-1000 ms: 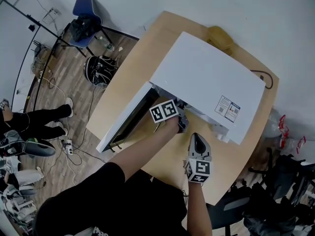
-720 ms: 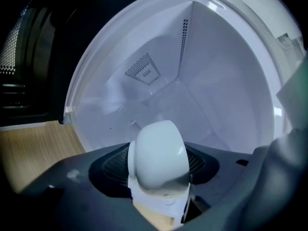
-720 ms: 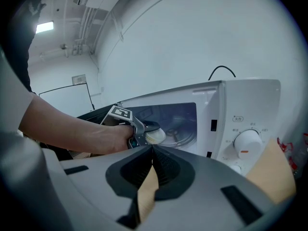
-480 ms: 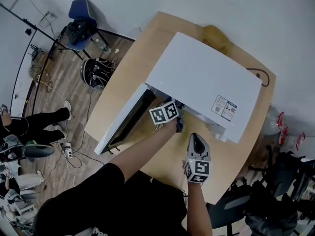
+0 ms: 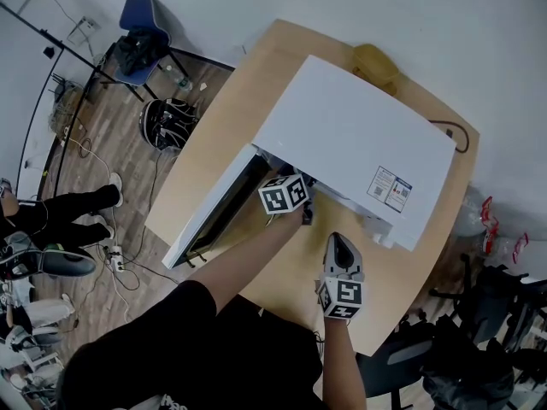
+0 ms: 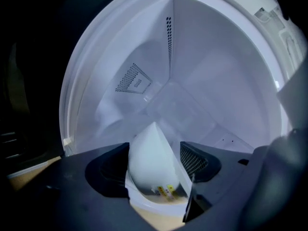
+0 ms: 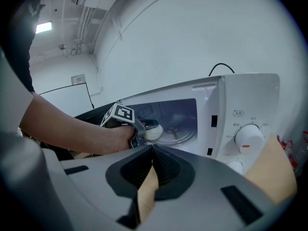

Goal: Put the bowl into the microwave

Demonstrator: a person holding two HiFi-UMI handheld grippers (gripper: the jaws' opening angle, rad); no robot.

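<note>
Reaching through the open front of the microwave (image 5: 359,135), the left tongs (image 6: 155,148) are seen inside the white cavity, and their jaws are opening with the bowl (image 6: 149,167) between them. The bowl is thus already within the microwave, straight ahead of these tongs and on their own line, near the front of the glass turntable (image 7: 175,131). It is shown edge-on, its side close against the left pad, while the right pad seems just clear of it. Whether its base rests fully on the turntable cannot be told. The right tongs (image 7: 154,153) are held outside above the desk (image 5: 397,276), jaws drawn together with nothing between them, well apart from the bowl and facing the opening from beside the control dials. The door (image 5: 214,216) stands swung out on the left arm's outer side. The coming move is judged to turn on that straight line: the left tongs, the nearer by far, would have to be drawn directly back along their own axis, so that the widening jaws clear the bowl's rim without dragging or tipping it.
</note>
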